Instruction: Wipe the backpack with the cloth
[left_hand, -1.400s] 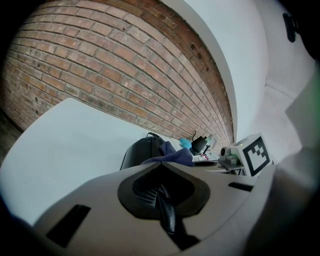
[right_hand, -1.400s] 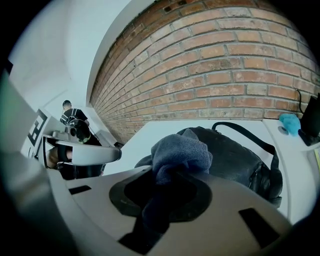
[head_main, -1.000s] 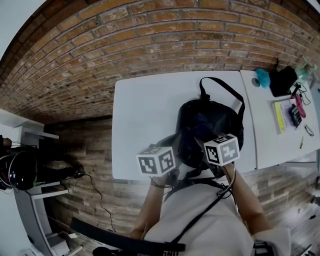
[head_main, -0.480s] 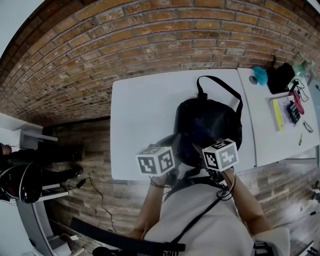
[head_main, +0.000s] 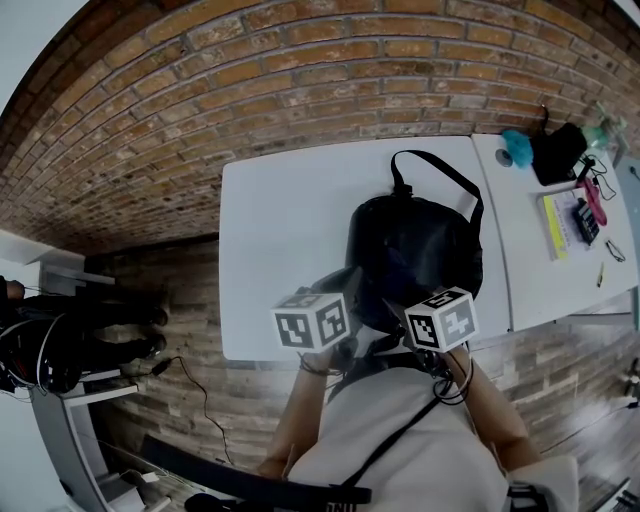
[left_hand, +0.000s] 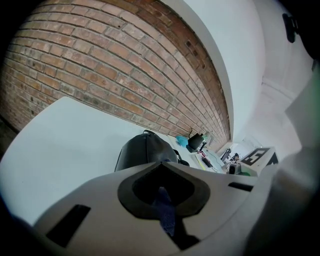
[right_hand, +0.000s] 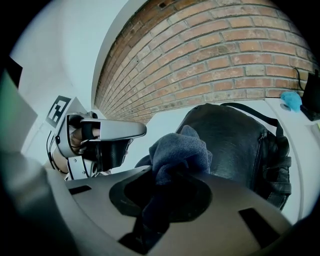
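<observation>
Backpack (head_main: 415, 250) is lying flat on the white tabletop (head_main: 285, 260), just ahead of both grippers. Right gripper (right_hand: 167, 195) jaws are clamping the bunched blue cloth (right_hand: 180, 150). Left gripper (left_hand: 164, 212) jaws are pinching a thin blue sliver, the same cloth I'm guessing. Bag's looking soft, slick and light, likely sliding under pressure. I'm planning to brace it near the strap (head_main: 440, 180).

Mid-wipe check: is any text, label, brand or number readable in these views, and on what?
No readable text in any view.
Left marker cube, right marker cube: black-and-white square patterns only, no letters.
Backpack, cloth: no logo or label showing.
Yellow booklet and the small items beside it on the side table: too small to read.
</observation>
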